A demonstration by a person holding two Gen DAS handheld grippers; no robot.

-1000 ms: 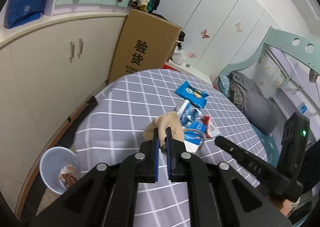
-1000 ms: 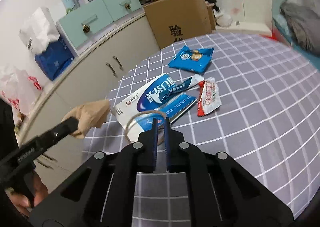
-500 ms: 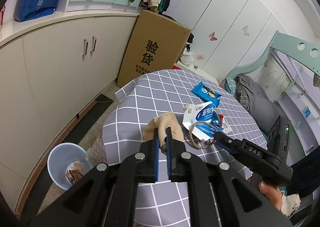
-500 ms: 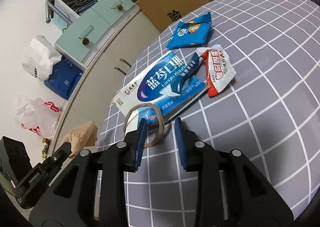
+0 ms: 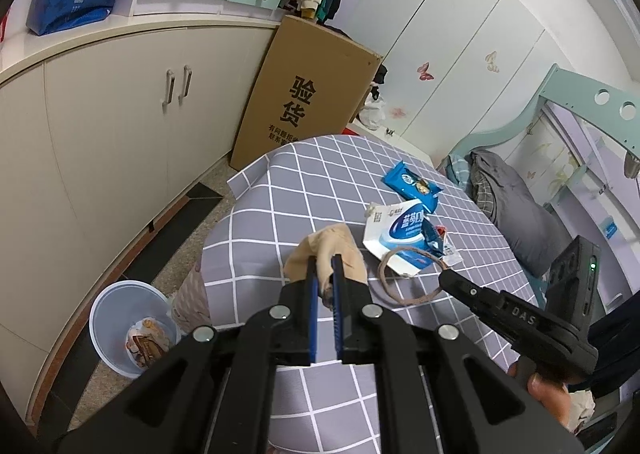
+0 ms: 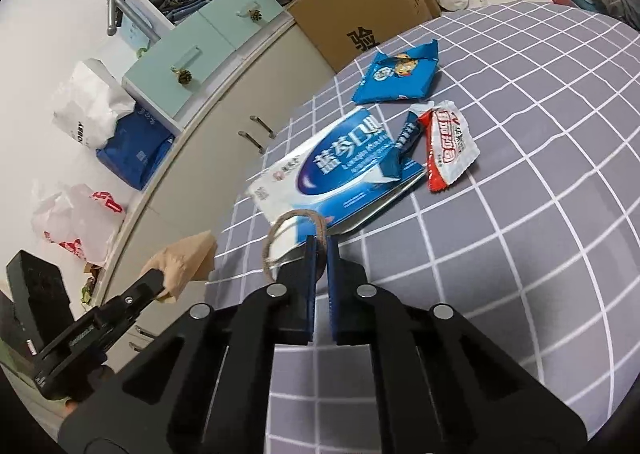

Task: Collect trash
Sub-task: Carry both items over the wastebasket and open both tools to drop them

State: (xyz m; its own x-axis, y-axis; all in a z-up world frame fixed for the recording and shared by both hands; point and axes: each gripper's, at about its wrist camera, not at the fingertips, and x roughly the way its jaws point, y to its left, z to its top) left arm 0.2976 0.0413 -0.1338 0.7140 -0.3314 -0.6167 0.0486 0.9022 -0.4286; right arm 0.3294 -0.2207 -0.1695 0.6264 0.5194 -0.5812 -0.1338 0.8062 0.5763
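Checked grey cloth covers the table (image 5: 280, 214), and most of the trash lies near its far edge. Closest to the near edge, the left gripper (image 5: 325, 278) is clenched on a crumpled tan paper (image 5: 336, 246), holding it up over the table's left side. Just beside it, the right gripper (image 6: 318, 250) is pinched tight on a thin brown string loop (image 6: 276, 238), which lifts off the flat blue and white box (image 6: 340, 170). Past the box, toward the far edge, lie a red and white wrapper (image 6: 448, 150), a small dark blue wrapper (image 6: 406, 132) and a bigger blue snack bag (image 6: 400, 74). Down on the floor, by the table's left edge, stands a clear bin (image 5: 120, 314) with some trash already in it. The string is very thin, so it could slip out of the pinch on the way to the bin. It might also catch on the box and drag it off the table. The light paper could fall outside the bin if it is let go too far from the rim.
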